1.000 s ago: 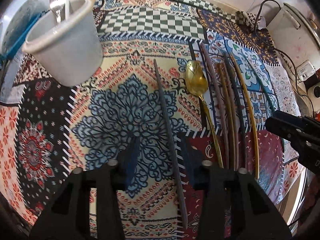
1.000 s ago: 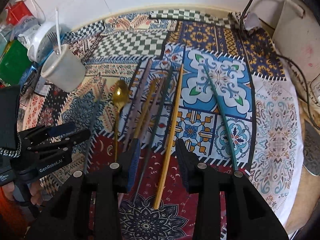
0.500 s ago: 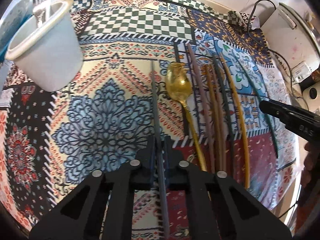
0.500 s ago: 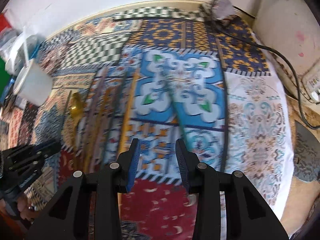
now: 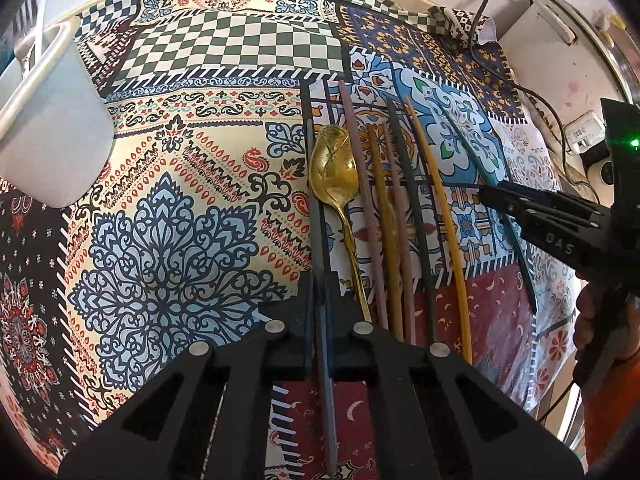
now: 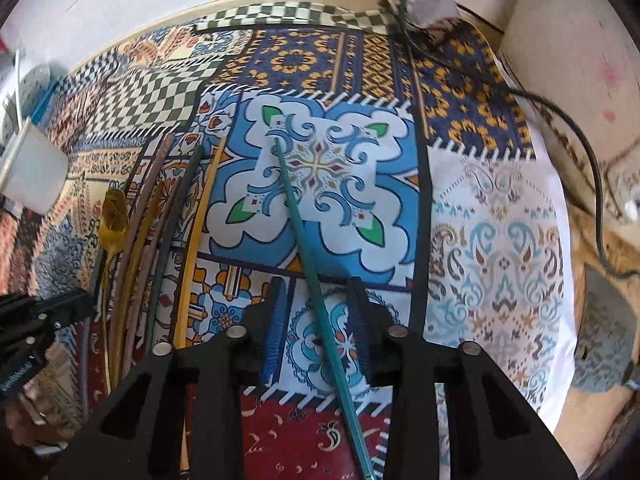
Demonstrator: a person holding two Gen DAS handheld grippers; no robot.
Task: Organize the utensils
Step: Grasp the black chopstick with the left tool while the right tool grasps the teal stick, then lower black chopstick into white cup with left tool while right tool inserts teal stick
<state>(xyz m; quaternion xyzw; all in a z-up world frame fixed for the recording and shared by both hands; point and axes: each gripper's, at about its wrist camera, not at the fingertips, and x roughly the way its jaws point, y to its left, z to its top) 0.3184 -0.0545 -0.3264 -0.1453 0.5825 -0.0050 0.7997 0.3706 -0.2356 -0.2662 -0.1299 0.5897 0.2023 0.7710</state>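
left claw (image 5: 320,292) — black, silver screws | right claw (image 6: 316,308) — blue pads

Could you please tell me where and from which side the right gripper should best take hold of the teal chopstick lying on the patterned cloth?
Probably at its near half, from above. The teal chopstick lies flat and apart from the other sticks, and its shaft already runs between the open right gripper, so lowering straight down and closing across the thin shaft should hold it.

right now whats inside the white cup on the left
A fork stands in the white cup, only its top showing above the rim. The cup's wall hides the rest, so other contents can't be seen.
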